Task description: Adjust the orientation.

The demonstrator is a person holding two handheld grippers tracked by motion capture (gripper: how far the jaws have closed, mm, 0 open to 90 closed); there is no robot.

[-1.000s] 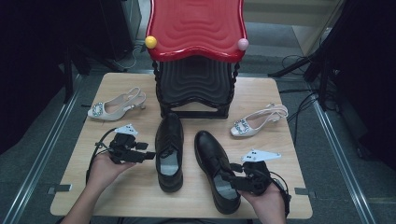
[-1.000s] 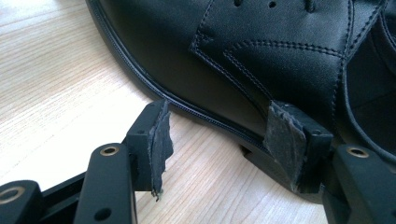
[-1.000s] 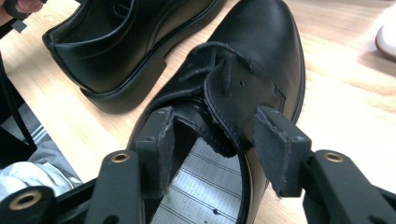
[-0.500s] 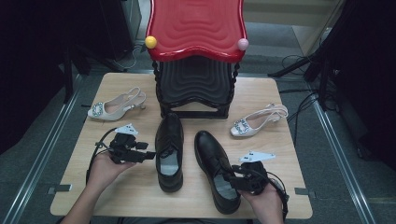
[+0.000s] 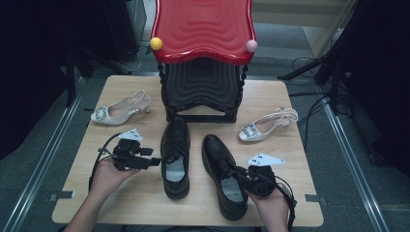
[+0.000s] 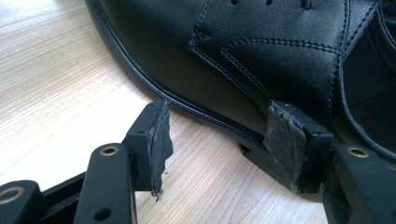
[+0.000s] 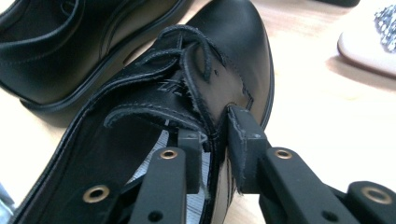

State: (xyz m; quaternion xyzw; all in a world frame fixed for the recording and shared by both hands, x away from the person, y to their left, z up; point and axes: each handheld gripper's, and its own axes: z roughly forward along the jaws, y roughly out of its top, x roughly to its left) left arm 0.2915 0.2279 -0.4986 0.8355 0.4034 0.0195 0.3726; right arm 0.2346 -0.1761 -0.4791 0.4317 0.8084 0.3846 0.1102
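Two black lace-up shoes lie side by side on the wooden table (image 5: 145, 203). My left gripper (image 5: 153, 162) rests open just left of the left black shoe (image 5: 175, 145); in the left gripper view its jaws (image 6: 215, 135) stand apart beside the shoe's side (image 6: 261, 56), nothing between them. My right gripper (image 5: 240, 176) is at the right black shoe (image 5: 215, 152). Its jaws have just been closing. In the right gripper view my right gripper (image 7: 215, 140) straddles that shoe's side wall (image 7: 187, 93), one jaw inside, one outside, with slim gaps still showing at the pads.
A red-topped black tiered stand (image 5: 203, 29) rises at the table's back middle. A pale heeled shoe with a jewelled buckle (image 5: 118, 111) lies at back left, its mate (image 5: 266, 123) at the right. Cables trail on the floor at right.
The right gripper's jaws have narrowed around the right black shoe's side wall. Both hands have hardly shifted, and the left gripper stays as it was.
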